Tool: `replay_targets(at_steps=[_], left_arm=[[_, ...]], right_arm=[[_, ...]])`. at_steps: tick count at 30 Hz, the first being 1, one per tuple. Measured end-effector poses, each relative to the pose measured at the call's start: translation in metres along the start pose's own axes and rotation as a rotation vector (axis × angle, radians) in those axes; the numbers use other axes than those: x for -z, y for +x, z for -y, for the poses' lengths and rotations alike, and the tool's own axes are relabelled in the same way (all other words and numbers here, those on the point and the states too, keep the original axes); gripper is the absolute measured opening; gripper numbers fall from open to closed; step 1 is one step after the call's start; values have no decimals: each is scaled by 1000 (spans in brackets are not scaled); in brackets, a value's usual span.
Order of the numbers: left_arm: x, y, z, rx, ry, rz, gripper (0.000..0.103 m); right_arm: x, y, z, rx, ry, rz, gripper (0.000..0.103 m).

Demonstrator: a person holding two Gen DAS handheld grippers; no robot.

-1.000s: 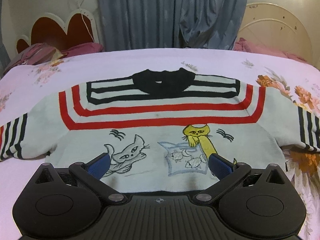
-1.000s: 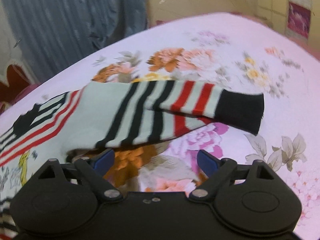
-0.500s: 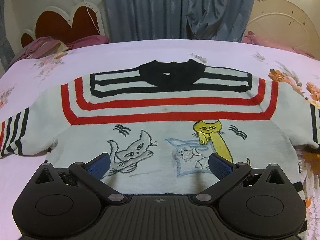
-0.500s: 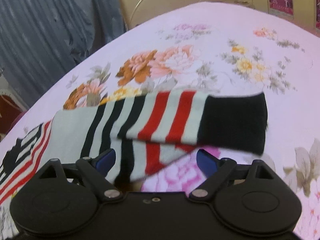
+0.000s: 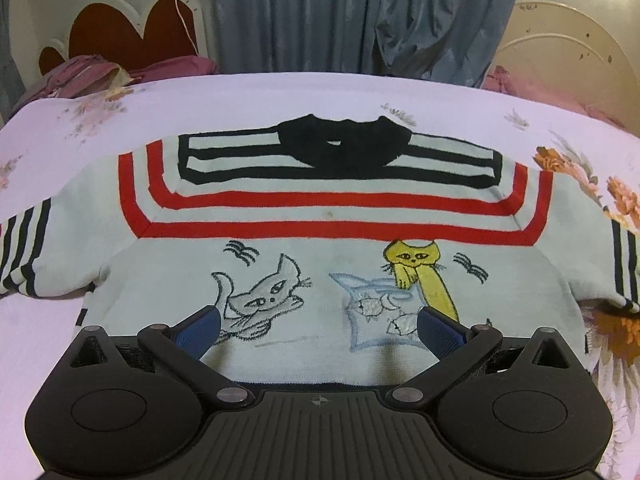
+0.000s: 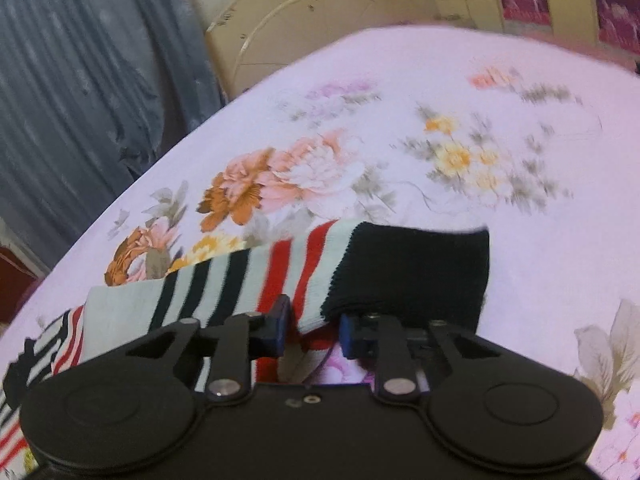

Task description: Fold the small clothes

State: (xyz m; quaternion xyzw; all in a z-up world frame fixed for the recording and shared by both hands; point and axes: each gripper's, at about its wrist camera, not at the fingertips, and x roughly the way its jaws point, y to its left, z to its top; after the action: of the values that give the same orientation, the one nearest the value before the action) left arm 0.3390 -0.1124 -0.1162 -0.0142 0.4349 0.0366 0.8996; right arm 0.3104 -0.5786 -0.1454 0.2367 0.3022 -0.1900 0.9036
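A small white sweater (image 5: 320, 208) with red and black stripes, a black collar and cat pictures lies flat, front up, on the bed. Over its lower part my left gripper (image 5: 318, 330) hangs open, blue pads wide apart with nothing between them. In the right wrist view the sweater's striped sleeve (image 6: 224, 280) ends in a black cuff (image 6: 416, 268). My right gripper (image 6: 312, 330) is closing its jaws on the sleeve's near edge just beside the cuff. The fabric is bunched between the blue pads.
The bed has a pink floral sheet (image 6: 440, 100). Grey-blue curtains (image 5: 340, 12) hang behind it. A red heart-shaped headboard (image 5: 132, 32) and pink pillows (image 5: 80, 76) are at the back left. A cream rounded board (image 5: 560, 60) stands at the back right.
My right gripper has moved in onto the sleeve by the cuff. Its jaws went from wide open to pinched on the fabric. The left gripper has stayed over the sweater, still open.
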Motion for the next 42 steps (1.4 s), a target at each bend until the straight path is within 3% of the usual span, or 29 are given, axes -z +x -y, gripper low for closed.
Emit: replay_targets(at_steps=[5, 10, 16, 22, 25, 26, 30, 34, 40, 42], left_arm=[[-5, -6, -12, -8, -29, 15, 103], [-8, -15, -33, -26, -56, 53, 103], [-8, -14, -64, -1, -120, 38, 103], [-8, -3, -84, 53, -146, 21, 103], [-8, 4, -88, 92, -162, -1, 103], [-8, 6, -88, 111, -170, -8, 103], [-9, 21, -82, 239, -219, -55, 103], [-10, 39, -55, 332, -209, -94, 103], [-11, 65, -22, 433, -241, -134, 102], [-10, 70, -17, 446, -236, -115, 86]], right_arm=[[-3, -20, -54, -85, -171, 79, 19], [16, -37, -133, -242, -336, 91, 19], [72, -35, -229, -409, -518, 2, 19], [125, -13, -286, -469, -584, -159, 24], [143, -18, -300, -497, -596, -195, 40], [144, -22, -302, -509, -601, -192, 47], [137, -46, -288, -502, -608, -144, 47], [119, -58, -249, -417, -609, -82, 58], [113, -67, -193, -279, -577, -63, 58], [116, -63, -181, -239, -564, -76, 58]])
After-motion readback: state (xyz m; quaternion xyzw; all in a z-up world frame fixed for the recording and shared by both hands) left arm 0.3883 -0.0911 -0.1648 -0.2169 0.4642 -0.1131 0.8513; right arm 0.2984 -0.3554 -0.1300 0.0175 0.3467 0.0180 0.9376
